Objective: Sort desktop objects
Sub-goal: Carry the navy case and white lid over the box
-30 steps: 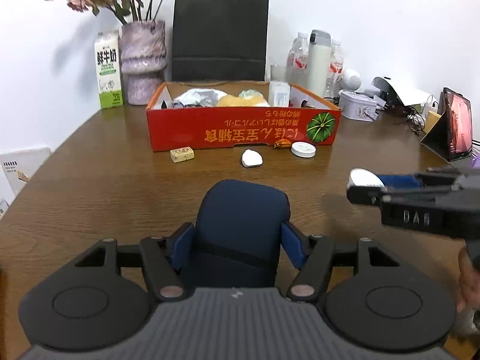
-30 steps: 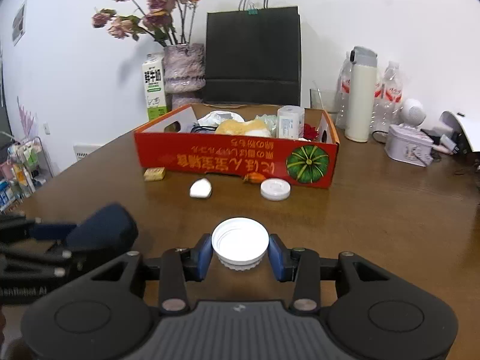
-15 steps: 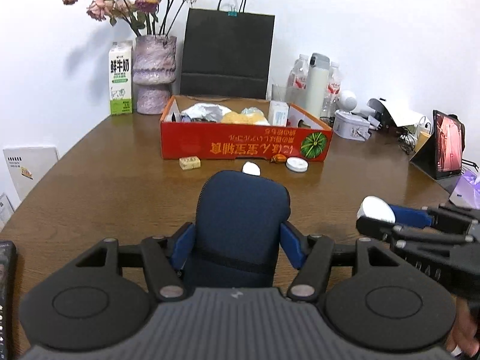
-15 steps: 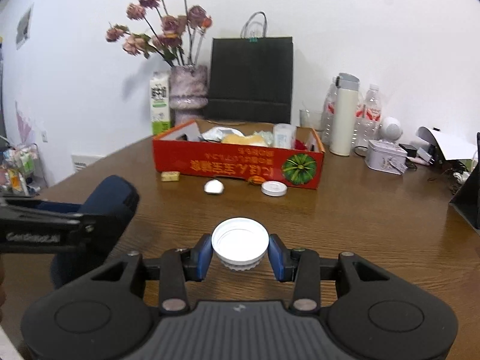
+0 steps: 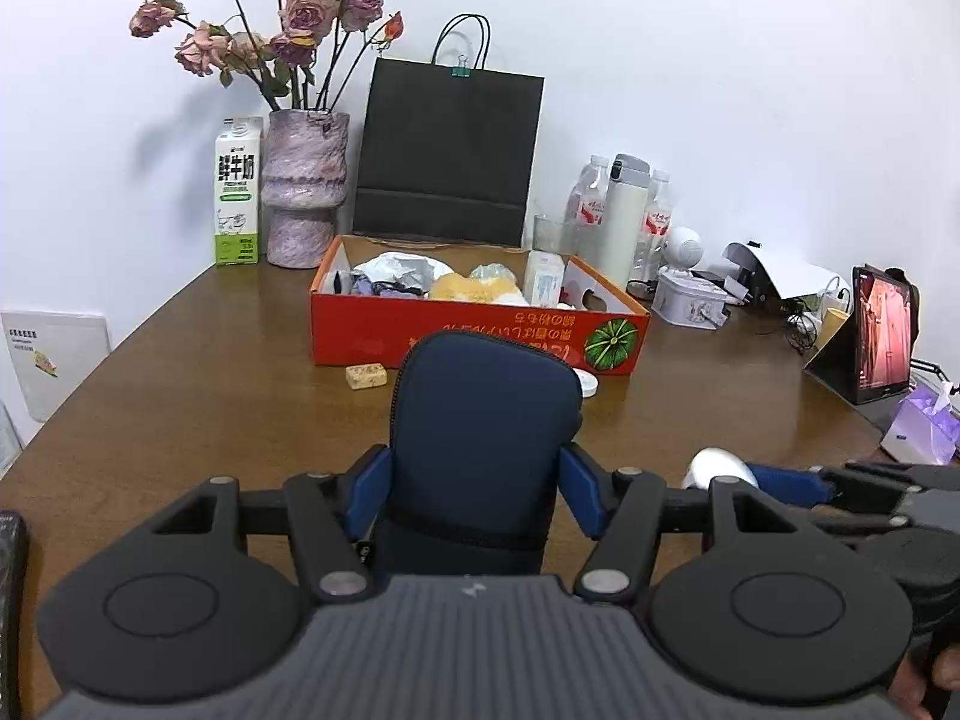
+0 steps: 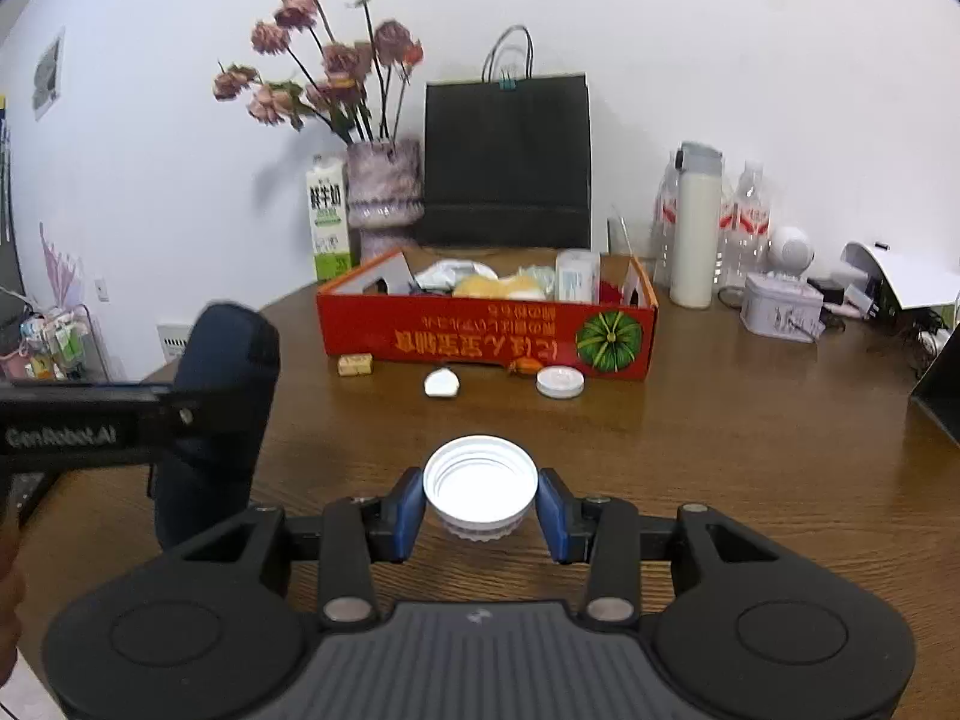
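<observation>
Above the table (image 6: 750,450), left fingers (image 5: 369,489) pinch a navy zippered pouch (image 5: 480,438); right fingers (image 6: 555,510) pinch a white ribbed cap (image 6: 480,477).

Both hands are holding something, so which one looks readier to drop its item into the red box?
Probably the right gripper: its small white lid would fit the crowded red box more easily than the bulky blue pouch.

Left gripper (image 5: 474,480) sits low at frame centre, its blue pads clamped on a navy pouch (image 5: 480,438); right gripper (image 6: 480,507), also lower centre, pinches a white lid (image 6: 480,480) between its pads
</observation>
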The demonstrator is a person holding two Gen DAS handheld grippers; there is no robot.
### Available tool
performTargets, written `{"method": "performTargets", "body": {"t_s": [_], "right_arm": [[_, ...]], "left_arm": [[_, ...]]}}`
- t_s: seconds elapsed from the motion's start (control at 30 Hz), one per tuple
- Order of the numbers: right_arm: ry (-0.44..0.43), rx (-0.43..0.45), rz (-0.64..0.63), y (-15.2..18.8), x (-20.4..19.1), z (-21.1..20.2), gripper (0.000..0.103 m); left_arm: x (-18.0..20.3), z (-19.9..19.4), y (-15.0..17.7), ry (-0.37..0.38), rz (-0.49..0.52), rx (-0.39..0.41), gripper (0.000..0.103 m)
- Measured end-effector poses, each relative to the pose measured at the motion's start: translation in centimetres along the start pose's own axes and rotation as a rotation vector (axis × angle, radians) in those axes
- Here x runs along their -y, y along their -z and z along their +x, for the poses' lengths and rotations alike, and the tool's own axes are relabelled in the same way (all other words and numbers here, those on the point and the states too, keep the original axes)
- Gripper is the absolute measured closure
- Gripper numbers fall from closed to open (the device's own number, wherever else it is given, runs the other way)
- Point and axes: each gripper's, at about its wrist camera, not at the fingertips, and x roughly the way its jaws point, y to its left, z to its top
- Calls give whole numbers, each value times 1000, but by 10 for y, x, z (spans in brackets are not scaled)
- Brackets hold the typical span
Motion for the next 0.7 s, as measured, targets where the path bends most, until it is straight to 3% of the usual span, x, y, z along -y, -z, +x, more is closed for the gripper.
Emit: {"method": "performTargets", "body": {"t_s": [0.17, 0.23, 0.4, 0.57, 0.7], "right_arm": [[-2, -18, -10, -19, 3, 16, 64], [16, 0, 19, -28, 7, 22, 64], [-27, 69, 53, -73, 25, 52, 64], [-95, 101, 23, -156, 49, 116, 64], [-140, -4, 91, -219, 65, 207, 64]], "left_arm": [[-11, 7, -13, 46, -29, 55, 42], [-19, 21, -26, 61, -41, 40, 42], [-41, 68, -89, 74, -34, 37, 42], [-53, 149, -160, 46, 4, 27, 42], [-57, 242, -189, -5, 23, -122, 41]]}}
